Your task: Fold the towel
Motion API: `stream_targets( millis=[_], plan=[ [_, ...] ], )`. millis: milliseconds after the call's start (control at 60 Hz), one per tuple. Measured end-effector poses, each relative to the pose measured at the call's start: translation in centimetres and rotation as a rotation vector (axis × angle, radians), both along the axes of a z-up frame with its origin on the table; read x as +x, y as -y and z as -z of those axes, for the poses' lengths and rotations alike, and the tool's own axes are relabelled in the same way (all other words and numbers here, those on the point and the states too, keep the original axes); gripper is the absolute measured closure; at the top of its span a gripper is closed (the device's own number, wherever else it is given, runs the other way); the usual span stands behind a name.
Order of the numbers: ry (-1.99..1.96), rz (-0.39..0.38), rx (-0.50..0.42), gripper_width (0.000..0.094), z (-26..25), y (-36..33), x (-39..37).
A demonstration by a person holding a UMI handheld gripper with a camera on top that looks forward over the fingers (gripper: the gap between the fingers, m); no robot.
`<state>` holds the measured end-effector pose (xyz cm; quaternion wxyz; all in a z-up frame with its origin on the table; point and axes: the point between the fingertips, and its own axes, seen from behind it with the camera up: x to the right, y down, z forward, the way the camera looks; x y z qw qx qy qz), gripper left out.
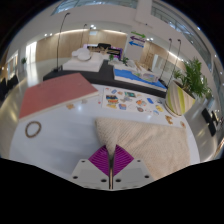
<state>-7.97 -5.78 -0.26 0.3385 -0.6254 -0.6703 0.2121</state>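
The gripper (110, 160) is clenched: its two purple pads (101, 157) meet, and they seem to pinch the near edge of one beige towel (135, 137). The towel lies flat on the white table (40, 150), spreading ahead and to the right of the fingers. Its far corner points toward a sheet with coloured pictures (130, 99). To the left there is bare table surface, with one small ring (34, 128) on it. Beyond the ring lies one red mat (60, 95). One striped yellow thing (177, 98) stands at the right table edge, near one green plant (190, 77).
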Motion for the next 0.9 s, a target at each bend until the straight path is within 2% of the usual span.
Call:
stream_targets(
  millis=[100, 217, 333, 417, 433, 517, 583, 600, 650, 900],
  plan=[
    [-0.040, 0.026, -0.091, 0.0916, -4.7, -2.3, -0.2],
    [-0.083, 0.084, -0.161, 0.0917, -10.2, -9.0, 0.2],
    [-0.100, 0.160, -0.150, 0.0910, -12.1, -18.4, 0.9],
    [-0.062, 0.194, -0.121, 0.0890, -10.4, -24.3, 1.6],
    [-0.053, 0.196, -0.123, 0.0851, -9.8, -25.1, 1.6],
    [0.001, 0.190, -0.147, 0.0445, -6.8, -28.0, 2.1],
    [0.009, 0.187, -0.139, 0.0121, -6.7, -29.8, 3.1],
    [0.005, 0.189, -0.134, 0.0130, -7.1, -30.2, 3.5],
    [-0.012, 0.185, -0.124, 0.0076, -8.7, -30.8, 4.7],
    [-0.003, 0.159, -0.142, 0.0083, -20.6, -29.5, 18.8]
  ],
)
